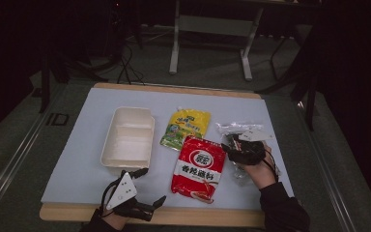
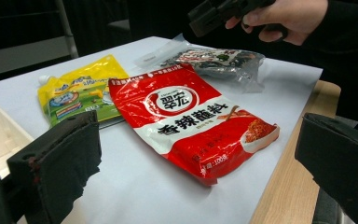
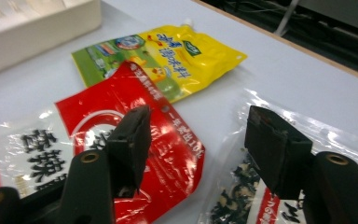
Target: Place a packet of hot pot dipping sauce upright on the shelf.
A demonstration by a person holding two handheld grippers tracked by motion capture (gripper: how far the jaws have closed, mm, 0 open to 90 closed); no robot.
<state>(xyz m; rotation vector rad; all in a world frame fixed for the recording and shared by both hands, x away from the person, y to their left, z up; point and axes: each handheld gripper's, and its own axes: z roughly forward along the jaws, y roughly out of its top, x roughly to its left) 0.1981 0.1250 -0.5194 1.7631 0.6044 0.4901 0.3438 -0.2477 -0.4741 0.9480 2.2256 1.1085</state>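
A red sauce pouch (image 1: 198,166) lies flat in the middle of the white mat, with a yellow spouted pouch (image 1: 186,126) just behind it. To their right lies a clear bag of dark dried pieces (image 1: 236,129). My right gripper (image 1: 233,142) hovers low over the seam between red pouch (image 3: 98,116) and clear bag (image 3: 233,196). Its jaws stand apart with nothing pressed between them (image 3: 200,116). My left gripper (image 1: 152,186) rests at the table's front edge, jaws wide open (image 2: 200,128), facing the red pouch (image 2: 186,102).
A white two-compartment tray (image 1: 128,137) sits left of the pouches, empty. The mat (image 1: 87,159) has bare room at its front left. A wooden table edge (image 1: 198,216) runs along the front. Metal frame legs (image 1: 175,48) stand on the floor beyond.
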